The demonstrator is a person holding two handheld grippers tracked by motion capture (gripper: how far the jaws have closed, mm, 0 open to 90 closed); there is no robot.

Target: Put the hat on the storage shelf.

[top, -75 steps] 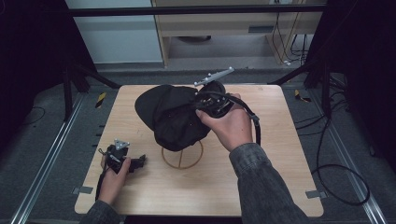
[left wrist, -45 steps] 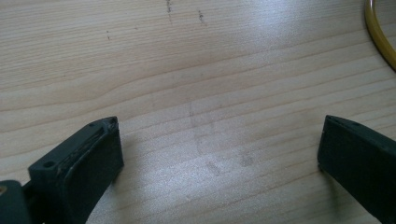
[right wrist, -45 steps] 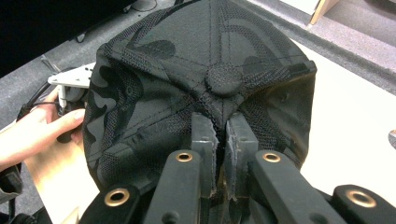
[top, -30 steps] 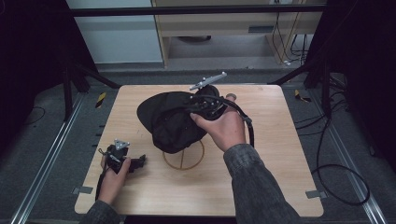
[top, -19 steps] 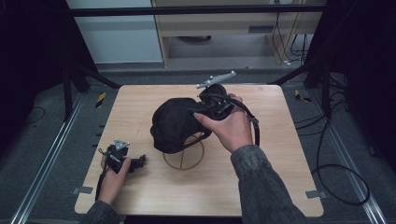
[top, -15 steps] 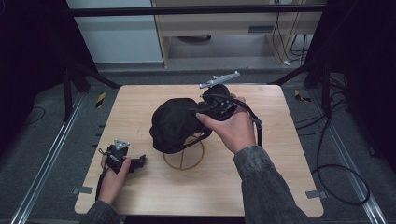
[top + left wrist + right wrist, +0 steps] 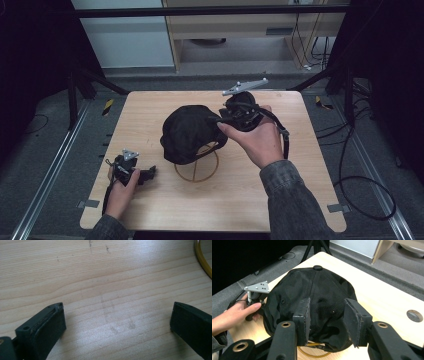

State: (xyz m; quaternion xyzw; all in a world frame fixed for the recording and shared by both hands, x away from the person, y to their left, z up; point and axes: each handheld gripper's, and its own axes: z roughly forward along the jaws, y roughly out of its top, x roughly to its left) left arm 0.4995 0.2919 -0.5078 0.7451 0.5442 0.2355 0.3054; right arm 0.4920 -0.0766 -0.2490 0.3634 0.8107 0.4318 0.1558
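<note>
No legible text, labels, brands, numbers or signs in any view; black cap (image 7: 189,132) and wooden counter (image 7: 300,170) carry no readable markings.

We see the cap (image 7: 190,132) sitting on the wire stand (image 7: 197,167) near the middle of the table (image 7: 310,200). The right tool (image 7: 227,120) hangs just to the cap's right, above the table. The left tool (image 7: 150,174) rests on the table near its front left corner, left of the stand and well apart from the cap.
</note>
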